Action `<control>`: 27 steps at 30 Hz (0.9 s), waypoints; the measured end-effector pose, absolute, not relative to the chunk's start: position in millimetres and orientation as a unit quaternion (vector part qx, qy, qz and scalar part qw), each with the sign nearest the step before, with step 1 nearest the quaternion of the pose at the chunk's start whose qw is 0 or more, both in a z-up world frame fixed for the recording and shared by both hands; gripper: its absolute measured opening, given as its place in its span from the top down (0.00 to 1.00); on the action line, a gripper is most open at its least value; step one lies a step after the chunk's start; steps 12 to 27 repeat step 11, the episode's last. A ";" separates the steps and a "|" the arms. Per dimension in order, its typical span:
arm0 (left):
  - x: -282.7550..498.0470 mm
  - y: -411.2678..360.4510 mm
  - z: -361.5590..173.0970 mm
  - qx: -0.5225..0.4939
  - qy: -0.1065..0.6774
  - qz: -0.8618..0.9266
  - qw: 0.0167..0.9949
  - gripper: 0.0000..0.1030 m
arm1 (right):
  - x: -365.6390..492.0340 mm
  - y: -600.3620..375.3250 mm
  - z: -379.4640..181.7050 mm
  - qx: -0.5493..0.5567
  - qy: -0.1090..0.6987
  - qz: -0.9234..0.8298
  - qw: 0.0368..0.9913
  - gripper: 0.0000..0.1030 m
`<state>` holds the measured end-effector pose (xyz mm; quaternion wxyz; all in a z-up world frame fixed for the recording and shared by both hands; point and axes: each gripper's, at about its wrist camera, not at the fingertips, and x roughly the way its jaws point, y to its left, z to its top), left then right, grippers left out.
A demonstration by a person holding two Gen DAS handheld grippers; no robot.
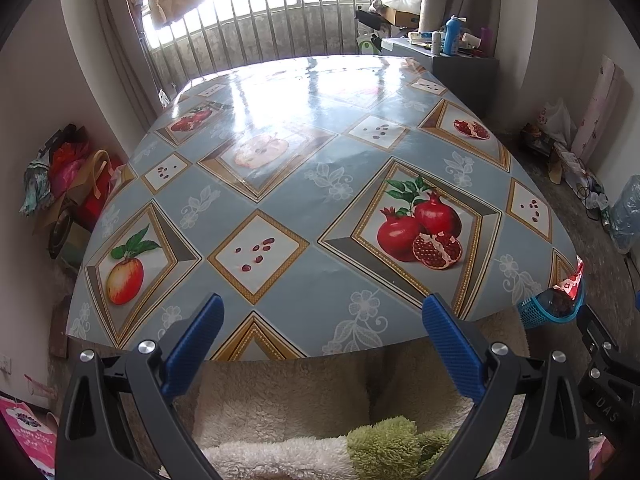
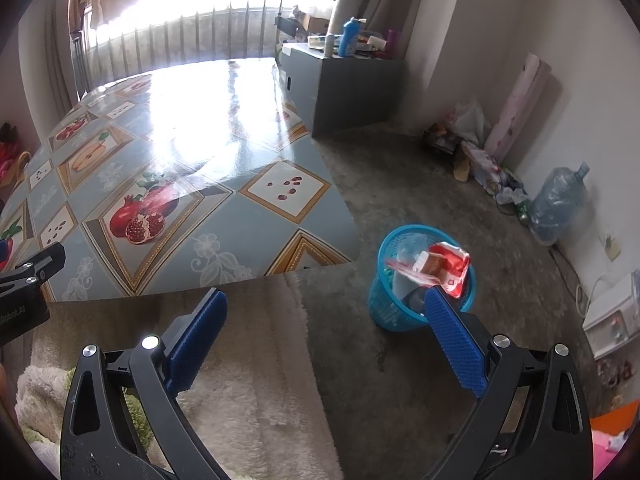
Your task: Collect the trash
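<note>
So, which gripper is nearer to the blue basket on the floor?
Right. The right gripper is open just above the blue basket, beside the red wrapper. The left gripper is open over the table edge, farther away.

Both views are being lit by strong daylight from the barred window [image 1: 280, 12], which is being blown out to white. Heavy glare is being thrown across the glossy tablecloth [image 2: 192, 120]. Straight lines are being bent by fisheye distortion, and the corners are being darkened. The red wrapper [image 2: 448, 266] is being motion-blurred.
</note>
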<state>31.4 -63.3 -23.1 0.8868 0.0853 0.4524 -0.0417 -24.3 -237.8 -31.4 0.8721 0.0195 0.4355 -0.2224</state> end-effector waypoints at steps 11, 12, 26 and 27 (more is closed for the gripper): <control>31.3 -62.6 -23.2 0.086 0.454 -0.042 0.886 0.06 | -24.6 -238.0 -31.5 0.020 0.435 -0.222 0.872 0.08; 31.3 -62.6 -23.2 0.086 0.454 -0.042 0.886 0.06 | -24.6 -238.0 -31.5 0.020 0.435 -0.222 0.872 0.08; 31.3 -62.6 -23.2 0.086 0.454 -0.042 0.886 0.06 | -24.6 -238.0 -31.5 0.020 0.435 -0.222 0.872 0.08; 31.3 -62.6 -23.2 0.086 0.454 -0.042 0.886 0.06 | -24.6 -238.0 -31.5 0.020 0.435 -0.222 0.872 0.08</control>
